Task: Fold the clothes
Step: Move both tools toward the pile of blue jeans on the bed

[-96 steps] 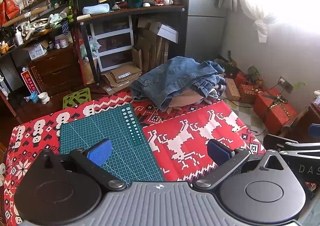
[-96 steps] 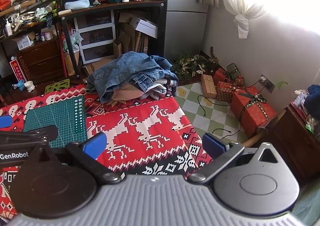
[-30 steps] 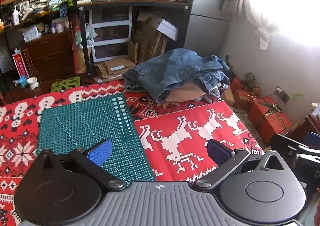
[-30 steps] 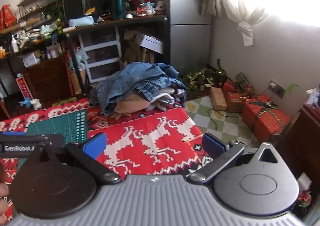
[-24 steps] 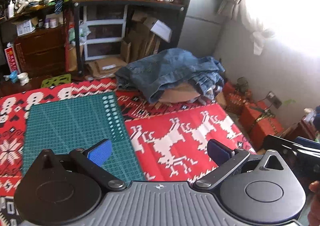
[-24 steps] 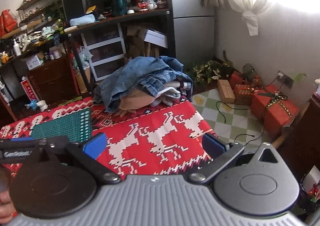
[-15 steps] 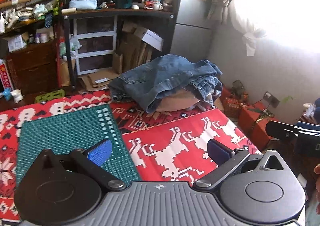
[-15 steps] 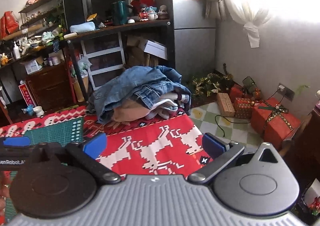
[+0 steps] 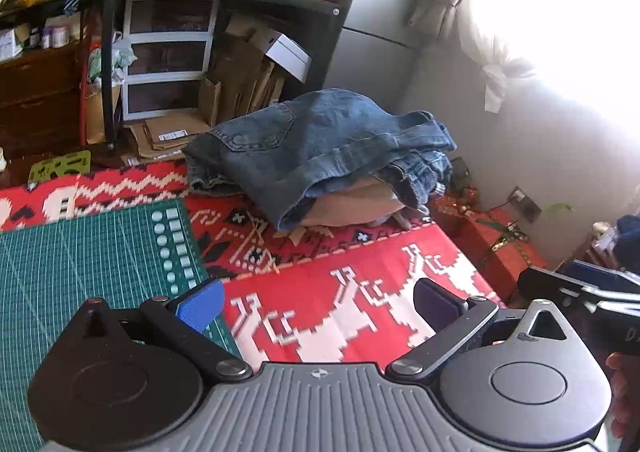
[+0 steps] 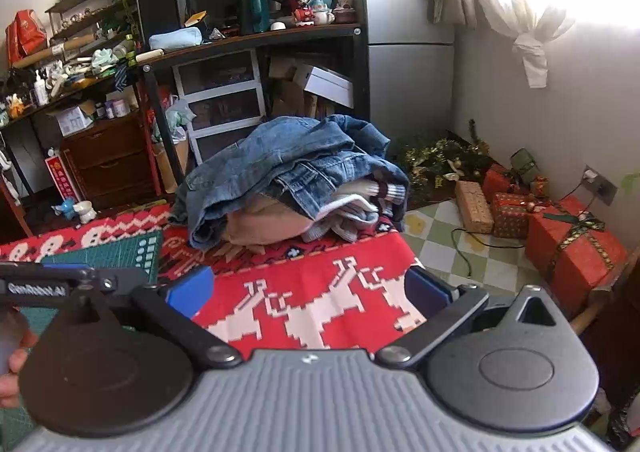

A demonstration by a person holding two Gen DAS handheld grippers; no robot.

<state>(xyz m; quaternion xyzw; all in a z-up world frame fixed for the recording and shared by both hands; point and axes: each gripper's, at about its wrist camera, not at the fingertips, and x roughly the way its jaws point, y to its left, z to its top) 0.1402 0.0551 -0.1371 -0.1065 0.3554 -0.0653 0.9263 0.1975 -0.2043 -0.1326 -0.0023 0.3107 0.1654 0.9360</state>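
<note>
While both sets of jaws stand wide apart with nothing between them, the left gripper [image 9: 318,302] and right gripper [image 10: 308,290] hover over the red patterned cloth [image 9: 360,292] on the table, beside the green cutting mat [image 9: 80,264]. Farther on, at the table's far edge, lies the pile of clothes [image 10: 296,180], denim jeans [image 9: 320,140] on top (a beige garment beneath). Best to reach forward and pinch only the top layer at the waistband.

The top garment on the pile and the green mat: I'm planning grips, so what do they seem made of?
Top garment: looks like blue denim, matte and faded, with a stitched back pocket and thick seams. Green mat: seems a flat rubbery or vinyl cutting mat with a slight sheen and a printed white grid; exact material unclear.
</note>
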